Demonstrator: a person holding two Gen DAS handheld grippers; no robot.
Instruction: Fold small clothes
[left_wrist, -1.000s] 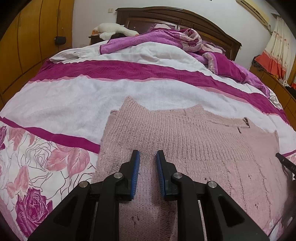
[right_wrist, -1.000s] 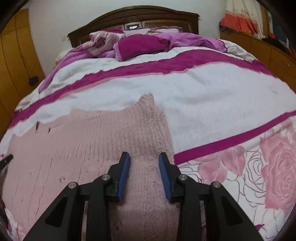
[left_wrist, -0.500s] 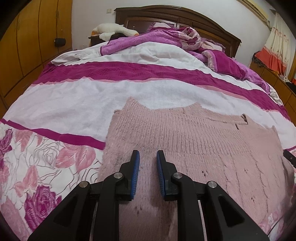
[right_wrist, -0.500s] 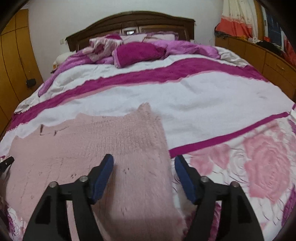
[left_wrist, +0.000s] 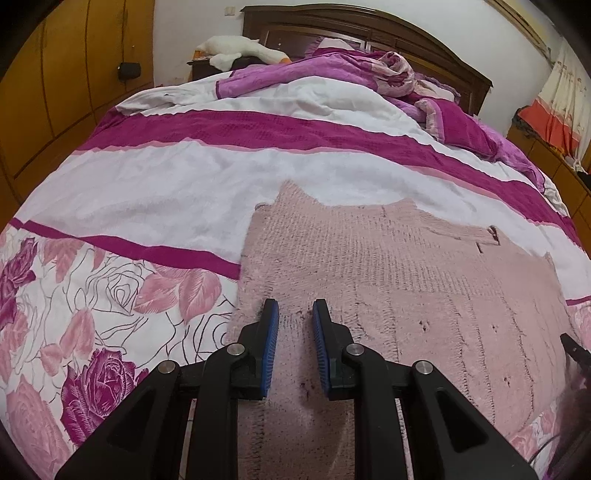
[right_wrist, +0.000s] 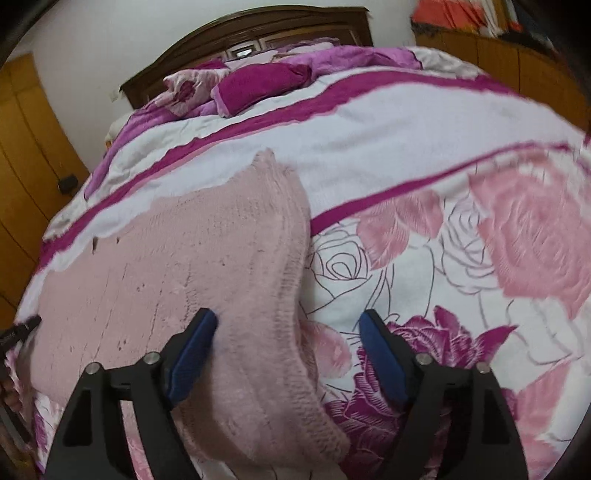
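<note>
Both hand-held tools look alike: a left gripper (left_wrist: 294, 314) and a right gripper (right_wrist: 286, 325), each built of matte black plastic arms with triangular cut-outs low in the frame. Round silver screws (left_wrist: 237, 349) sit at the pivots, two on each side. The fingers (left_wrist: 270, 343) are narrow black bars lined on their inner faces with ribbed blue pads (right_wrist: 192, 354). At the left edge of the right wrist view, another black finger tip pokes in.
</note>
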